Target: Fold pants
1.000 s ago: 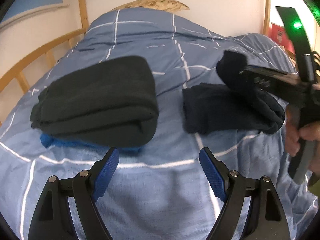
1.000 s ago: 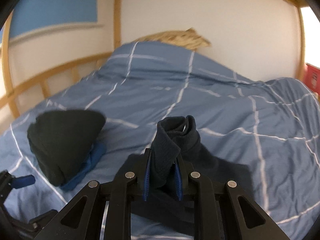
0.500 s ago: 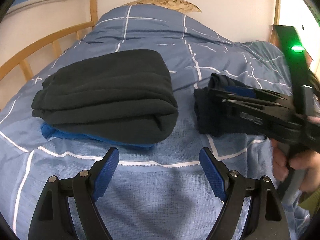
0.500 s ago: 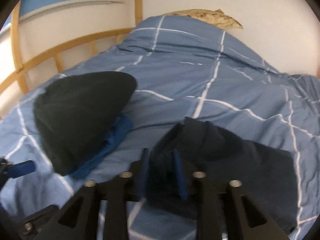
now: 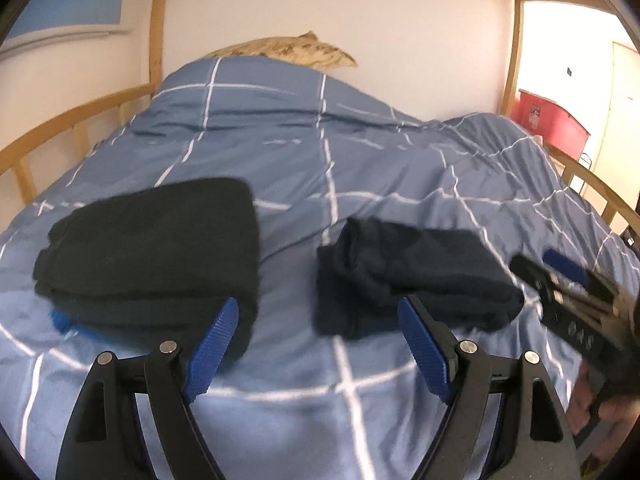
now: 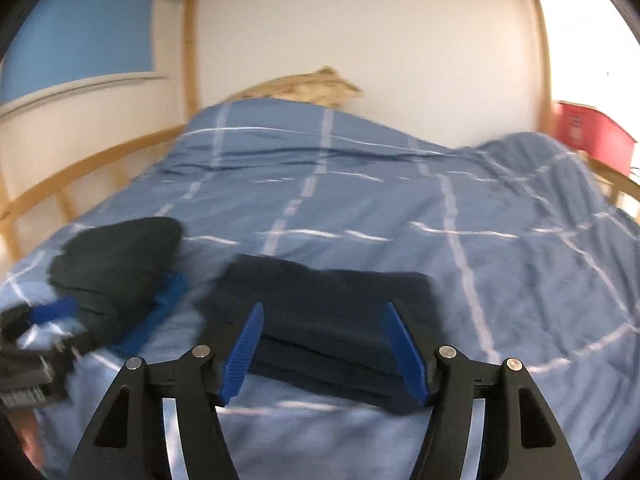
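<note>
**Navy pants let go, right gripper drawn back**

Released a moment ago, the folded navy pants [image 6: 332, 320] no longer sit pinched in the right gripper [image 6: 324, 354]; a second back a bunched end of the cloth was clamped between its blue pads, and now the whole bundle lies flat on the blue checked duvet [image 6: 360, 208]. That gripper's jaws are opening, the pads standing apart on either side of the near edge of the pants without pressing on them, so nothing is held.

From the left gripper [image 5: 316, 346], the same navy pants [image 5: 412, 280] lie just ahead and to its right, with one rumpled end turned toward the stack next to them. Its jaws are wide apart and empty, only duvet [image 5: 360, 168] showing between the pads. Ahead and to its left sits the dark green folded garment [image 5: 156, 248], resting on top of a bright blue garment [image 5: 60, 320] whose edge peeks out underneath. The two piles are near each other but not touching.

Seen from the left wrist, the right gripper [image 5: 568, 280] is blurred, off beyond the far end of the pants, with the person's hand [image 5: 596, 412] wrapped around its handle. Past the duvet a tan patterned pillow [image 5: 288, 48] lies against the white wall, and a red bin [image 5: 548, 116] stands off to the right by the wooden bed frame [image 5: 72, 120].
</note>
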